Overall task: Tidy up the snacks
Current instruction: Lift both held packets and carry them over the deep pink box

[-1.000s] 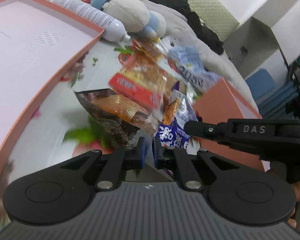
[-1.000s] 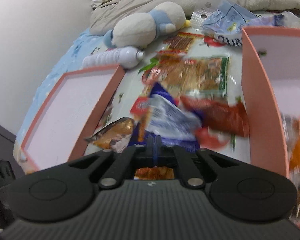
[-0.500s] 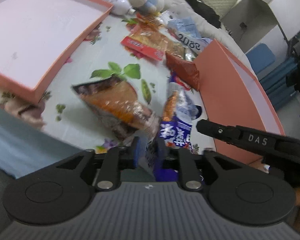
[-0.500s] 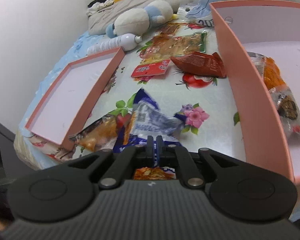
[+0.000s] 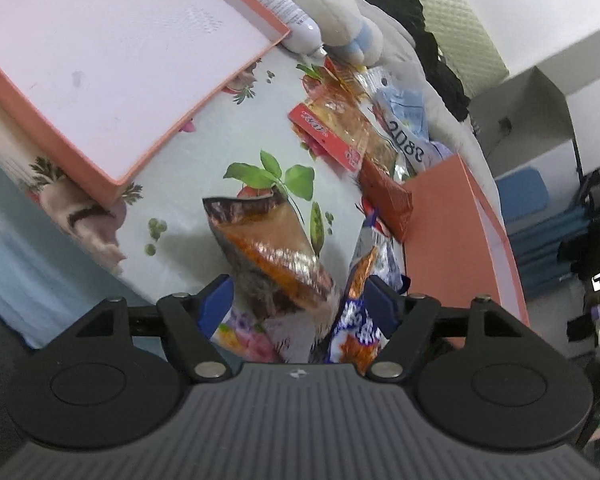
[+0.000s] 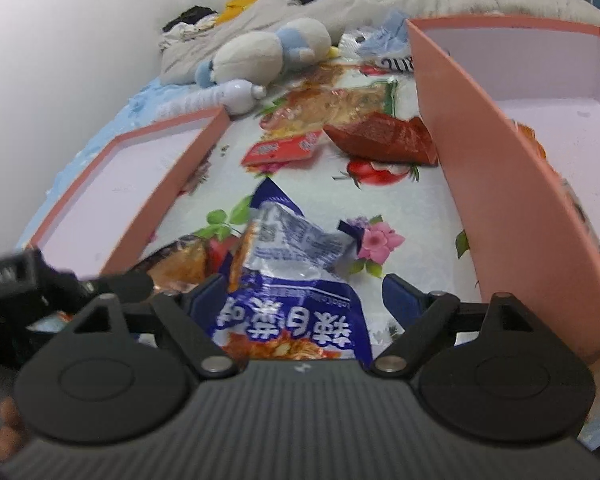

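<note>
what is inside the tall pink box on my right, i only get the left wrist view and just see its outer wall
observer: the right wrist view looks into the pink box. An orange packet lies inside, against the near wall.
operator: ok, anything else working close to me
observer: yes, the right gripper is low over the blue packet. Its jaws are opening, with the packet lying between them.
</note>
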Demonstrator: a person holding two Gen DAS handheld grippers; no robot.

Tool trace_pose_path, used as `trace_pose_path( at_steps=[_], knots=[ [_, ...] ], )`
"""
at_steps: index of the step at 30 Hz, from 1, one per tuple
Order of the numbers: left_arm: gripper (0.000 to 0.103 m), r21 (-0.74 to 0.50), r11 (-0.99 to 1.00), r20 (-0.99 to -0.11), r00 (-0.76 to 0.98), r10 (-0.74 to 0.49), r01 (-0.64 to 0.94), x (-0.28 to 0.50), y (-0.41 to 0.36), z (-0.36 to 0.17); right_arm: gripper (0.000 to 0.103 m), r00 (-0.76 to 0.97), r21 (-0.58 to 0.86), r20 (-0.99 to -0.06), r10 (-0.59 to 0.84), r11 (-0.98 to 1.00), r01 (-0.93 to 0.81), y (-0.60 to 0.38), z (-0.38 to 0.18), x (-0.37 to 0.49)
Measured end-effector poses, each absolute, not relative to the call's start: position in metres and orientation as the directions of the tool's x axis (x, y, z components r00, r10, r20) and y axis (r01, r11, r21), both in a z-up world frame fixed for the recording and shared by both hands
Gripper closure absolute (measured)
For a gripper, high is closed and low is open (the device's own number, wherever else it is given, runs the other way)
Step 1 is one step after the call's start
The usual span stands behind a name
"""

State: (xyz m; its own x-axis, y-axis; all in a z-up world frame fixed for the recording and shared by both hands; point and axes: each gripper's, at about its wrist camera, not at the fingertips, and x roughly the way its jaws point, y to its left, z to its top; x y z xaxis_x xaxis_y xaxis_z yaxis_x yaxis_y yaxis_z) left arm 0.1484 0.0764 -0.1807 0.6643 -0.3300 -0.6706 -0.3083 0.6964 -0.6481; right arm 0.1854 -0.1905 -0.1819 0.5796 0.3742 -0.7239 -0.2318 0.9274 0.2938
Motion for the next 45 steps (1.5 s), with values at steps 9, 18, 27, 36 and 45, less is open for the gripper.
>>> trace_pose_path(
  at_steps=[9, 18, 27, 36, 45],
  knots=[
    [0.027, -0.529, 0.801, -0.725, 0.640, -0.255, -0.279, 0.172, 0.050, -0.179, 0.016, 0.544, 0.292, -0.720, 0.431, 0.899, -0.326, -0.179, -0.202, 0.189],
    [0.047, -0.355, 0.899, -0.784, 0.606, -0.136, -0.257, 0.176, 0.033, -0.184, 0.034, 0.510, 0.255, -0.749, 0.422, 0.895, -0.367, -0.170, -0.196, 0.185],
    [0.062, -0.341, 0.917, -0.775, 0.615, -0.148, -0.209, 0.174, 0.028, -0.172, 0.048, 0.511, 0.249, -0.760, 0.402, 0.906, -0.342, -0.186, -0.186, 0.171],
    [0.063, -0.294, 0.949, -0.739, 0.657, -0.149, -0.115, 0.159, 0.015, -0.128, 0.048, 0.600, 0.220, -0.713, 0.362, 0.929, -0.299, -0.208, -0.145, 0.151],
    [0.063, -0.265, 0.964, -0.709, 0.683, -0.175, -0.029, 0.136, 0.001, -0.083, 0.048, 0.673, 0.206, -0.655, 0.344, 0.938, -0.279, -0.231, -0.096, 0.118]
  ],
)
